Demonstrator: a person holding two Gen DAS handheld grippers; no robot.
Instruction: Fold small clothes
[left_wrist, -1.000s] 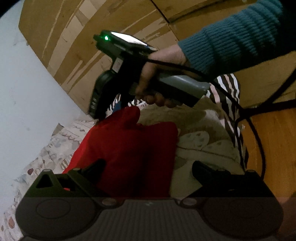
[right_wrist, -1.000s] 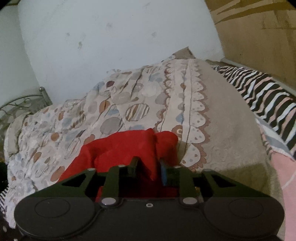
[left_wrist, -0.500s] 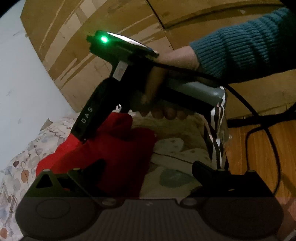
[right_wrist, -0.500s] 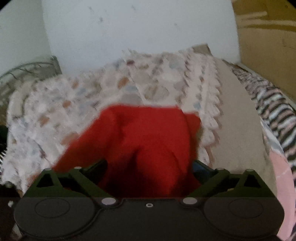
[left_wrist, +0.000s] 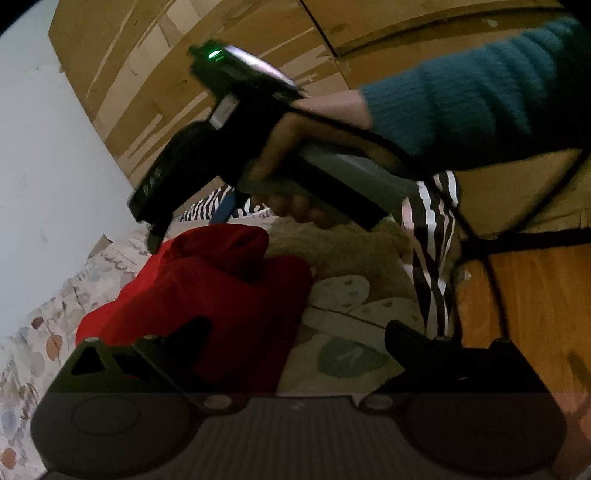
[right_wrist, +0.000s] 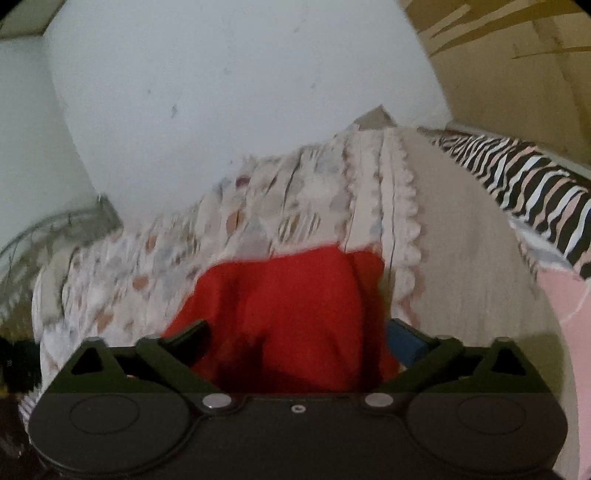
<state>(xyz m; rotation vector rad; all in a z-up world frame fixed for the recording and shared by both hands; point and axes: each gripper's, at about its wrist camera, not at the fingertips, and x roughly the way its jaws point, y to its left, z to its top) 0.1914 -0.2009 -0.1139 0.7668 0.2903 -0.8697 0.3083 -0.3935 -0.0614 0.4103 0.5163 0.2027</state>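
On a patterned bedspread (right_wrist: 266, 218), a bunched red garment (right_wrist: 295, 306) is lying between my right gripper (right_wrist: 295, 332) fingers, whose jaws are spread wide and closing, pads off the cloth. My left gripper (left_wrist: 295, 332) is sitting spread too, the garment (left_wrist: 207, 295) at its ten o'clock, bare quilt between the tips. At twelve o'clock in the left view, my right hand (left_wrist: 295, 166) in a teal sleeve (left_wrist: 472, 96) is crossing above the cloth. A zebra-striped blanket (right_wrist: 528, 184) is lying at two o'clock, a white wall (right_wrist: 221, 92) behind.
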